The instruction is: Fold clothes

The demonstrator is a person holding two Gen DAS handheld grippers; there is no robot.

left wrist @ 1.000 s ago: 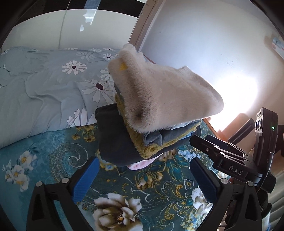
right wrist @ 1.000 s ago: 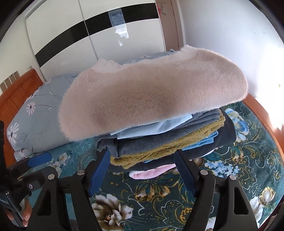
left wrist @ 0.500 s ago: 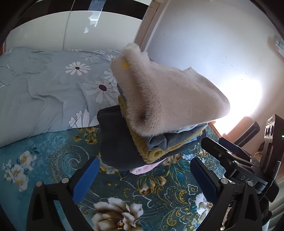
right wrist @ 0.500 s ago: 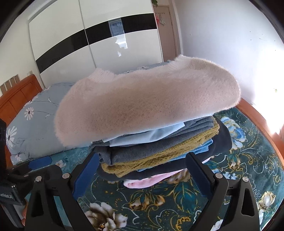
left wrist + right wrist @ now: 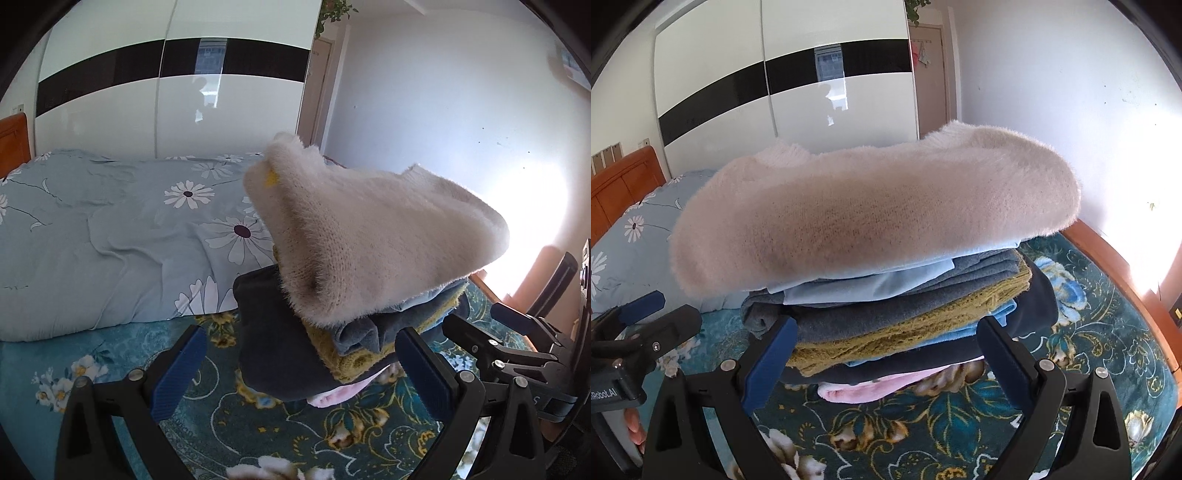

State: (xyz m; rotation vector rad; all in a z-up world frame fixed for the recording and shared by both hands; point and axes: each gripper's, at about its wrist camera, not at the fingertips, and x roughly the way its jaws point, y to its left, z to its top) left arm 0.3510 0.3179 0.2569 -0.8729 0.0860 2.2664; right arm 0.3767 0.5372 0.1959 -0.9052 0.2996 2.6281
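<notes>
where the blue-padded fingers fill the bottom of each view, both tools stand released: the left gripper (image 5: 299,363) has its jaws spread wide and grasps nothing, and the right gripper (image 5: 886,349) is just as wide, its pads either side of the pile but not pressing it. just ahead of them the stack of folded clothes (image 5: 905,317) sits on the teal floral bedspread (image 5: 1108,332), a pink piece at the bottom, then dark navy, mustard knit, grey and pale blue layers. on top lies the fluffy cream sweater (image 5: 871,218), folded and overhanging the layers beneath it on both sides. beyond the stack lies a light blue daisy-print quilt (image 5: 110,236), and farthest back a white wardrobe (image 5: 166,99) with a black band.
</notes>
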